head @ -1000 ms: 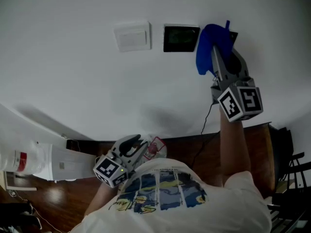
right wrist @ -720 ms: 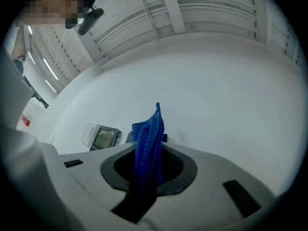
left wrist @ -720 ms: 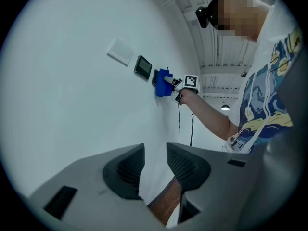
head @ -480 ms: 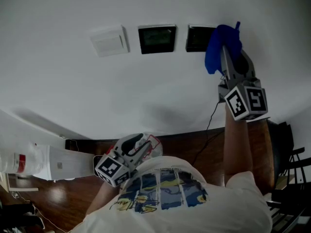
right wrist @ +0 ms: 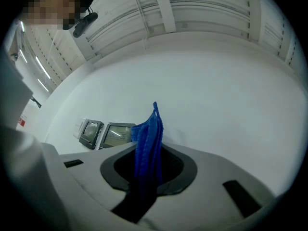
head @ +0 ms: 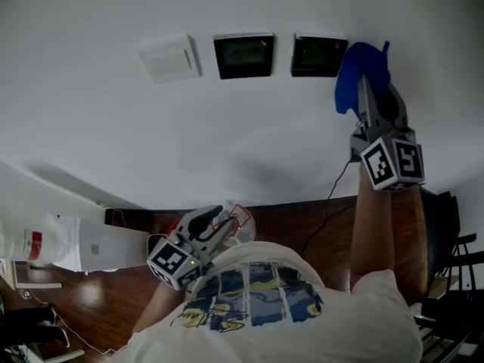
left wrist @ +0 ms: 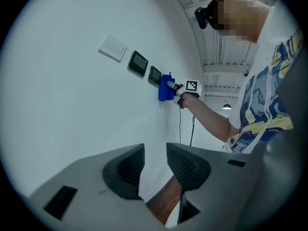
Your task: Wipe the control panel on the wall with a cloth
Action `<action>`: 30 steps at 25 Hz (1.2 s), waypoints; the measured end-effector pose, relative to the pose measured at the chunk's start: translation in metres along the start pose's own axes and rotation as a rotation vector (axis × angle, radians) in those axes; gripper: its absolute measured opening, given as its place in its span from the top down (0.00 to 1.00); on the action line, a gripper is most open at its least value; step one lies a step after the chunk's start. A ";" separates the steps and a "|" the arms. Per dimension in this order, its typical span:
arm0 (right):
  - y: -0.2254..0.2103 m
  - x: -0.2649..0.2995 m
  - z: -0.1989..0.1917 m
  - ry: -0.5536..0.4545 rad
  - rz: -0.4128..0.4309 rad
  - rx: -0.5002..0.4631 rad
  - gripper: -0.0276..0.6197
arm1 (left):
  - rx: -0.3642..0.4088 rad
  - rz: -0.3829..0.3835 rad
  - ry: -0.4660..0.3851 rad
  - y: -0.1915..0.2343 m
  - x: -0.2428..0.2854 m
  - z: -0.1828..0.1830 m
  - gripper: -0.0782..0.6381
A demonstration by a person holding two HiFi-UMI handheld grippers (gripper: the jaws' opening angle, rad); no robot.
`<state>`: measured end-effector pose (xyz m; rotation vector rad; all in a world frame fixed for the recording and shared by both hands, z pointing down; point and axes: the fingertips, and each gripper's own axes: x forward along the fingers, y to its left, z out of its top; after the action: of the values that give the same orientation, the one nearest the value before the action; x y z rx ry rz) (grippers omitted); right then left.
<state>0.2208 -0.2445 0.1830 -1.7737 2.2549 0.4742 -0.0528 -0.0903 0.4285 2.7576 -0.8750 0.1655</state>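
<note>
Two dark control panels (head: 243, 55) (head: 319, 55) are set side by side in the white wall, right of a white switch plate (head: 168, 57). My right gripper (head: 368, 89) is shut on a blue cloth (head: 361, 72), which it holds against the wall just right of the right-hand panel. In the right gripper view the cloth (right wrist: 148, 143) stands up between the jaws, with both panels (right wrist: 116, 134) (right wrist: 90, 131) to its left. My left gripper (head: 215, 227) hangs low by my torso, away from the wall. Its jaws (left wrist: 154, 165) stand a little apart with nothing between them.
A thin black cable (head: 336, 191) runs down the wall below the right arm to the brown wooden floor (head: 302, 225). A white object with a red label (head: 45, 244) lies at the lower left. Dark furniture (head: 450, 263) stands at the right edge.
The right gripper has slid the blue cloth to the right, from over the right-hand panel to the bare wall beside it. The left gripper has stayed low.
</note>
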 end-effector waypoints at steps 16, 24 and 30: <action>0.189 0.014 0.011 -0.053 0.363 0.023 0.81 | 0.016 0.019 0.002 0.002 -0.020 -0.009 0.72; 0.234 0.064 0.015 -0.072 0.365 -0.009 0.81 | -0.047 0.102 -0.024 0.009 -0.049 -0.017 0.72; 0.210 0.065 0.016 -0.071 0.306 -0.008 0.81 | -0.037 0.111 -0.013 0.015 -0.054 -0.022 0.72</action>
<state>0.0007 -0.2520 0.1666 -1.3942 2.4851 0.5922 -0.1063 -0.0666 0.4427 2.6806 -1.0253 0.1494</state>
